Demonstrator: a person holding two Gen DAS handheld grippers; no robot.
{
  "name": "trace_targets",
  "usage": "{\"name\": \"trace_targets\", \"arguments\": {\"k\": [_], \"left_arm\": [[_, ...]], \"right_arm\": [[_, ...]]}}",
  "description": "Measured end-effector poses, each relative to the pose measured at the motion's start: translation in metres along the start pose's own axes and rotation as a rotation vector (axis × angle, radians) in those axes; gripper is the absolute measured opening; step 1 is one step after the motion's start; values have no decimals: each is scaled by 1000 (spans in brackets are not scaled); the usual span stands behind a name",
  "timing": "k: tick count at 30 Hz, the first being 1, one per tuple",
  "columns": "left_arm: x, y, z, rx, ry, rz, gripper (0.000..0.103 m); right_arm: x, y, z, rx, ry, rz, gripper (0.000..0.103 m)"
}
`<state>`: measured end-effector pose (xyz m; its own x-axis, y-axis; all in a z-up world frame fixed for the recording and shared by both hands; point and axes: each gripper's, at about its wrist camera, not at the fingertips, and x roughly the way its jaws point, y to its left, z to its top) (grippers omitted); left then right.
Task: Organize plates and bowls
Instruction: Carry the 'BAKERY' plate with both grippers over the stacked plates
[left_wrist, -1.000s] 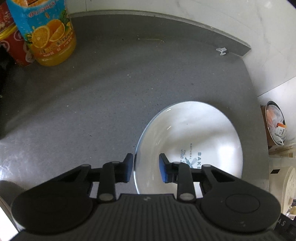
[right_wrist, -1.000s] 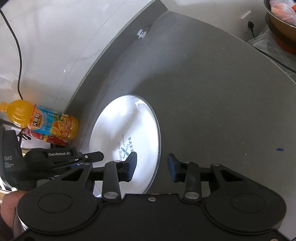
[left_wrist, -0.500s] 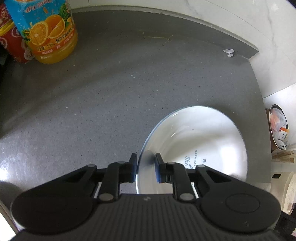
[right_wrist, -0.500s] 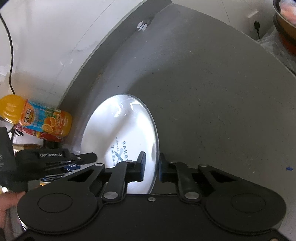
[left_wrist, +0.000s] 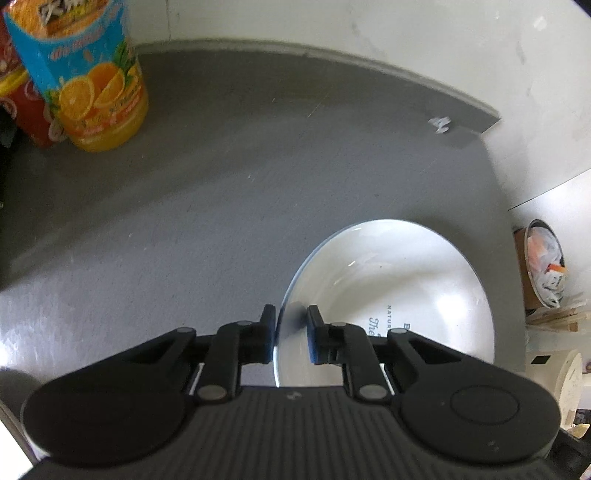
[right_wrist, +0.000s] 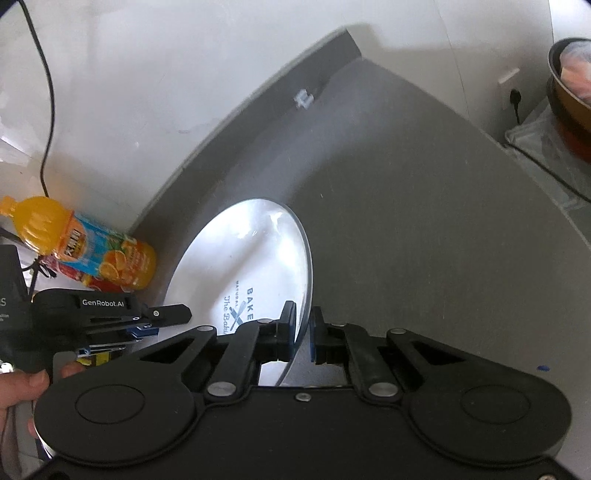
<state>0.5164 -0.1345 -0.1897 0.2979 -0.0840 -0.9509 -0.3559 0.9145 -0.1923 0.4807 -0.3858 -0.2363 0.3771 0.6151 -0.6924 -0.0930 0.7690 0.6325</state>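
Both grippers, left gripper (left_wrist: 291, 334) and right gripper (right_wrist: 303, 332), have just closed, grasping opposite rims of the bowl (left_wrist: 402, 291); lift both sides evenly off the bench (left_wrist: 221, 206).

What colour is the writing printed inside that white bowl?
Dark blue on the white bowl; the printed lettering shows best in the right wrist view.

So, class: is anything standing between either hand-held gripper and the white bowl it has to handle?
Nothing visible. The left hand-held gripper and the right hand-held gripper each already pinch the white bowl's rim, on opposite sides. The orange juice bottle stands well clear on the counter.
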Motion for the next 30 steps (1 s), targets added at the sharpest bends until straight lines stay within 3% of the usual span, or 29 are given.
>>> {"name": "trace_targets", "arguments": {"k": [17,30], "left_arm": [[-60,-11,5,14,-97,-44,15],[-130,16,-30,-13,-192,-48,15]], "right_arm": [[-49,35,2,-65,-87,30,8],[-88,72,-31,-139,-132,97,8]]}}
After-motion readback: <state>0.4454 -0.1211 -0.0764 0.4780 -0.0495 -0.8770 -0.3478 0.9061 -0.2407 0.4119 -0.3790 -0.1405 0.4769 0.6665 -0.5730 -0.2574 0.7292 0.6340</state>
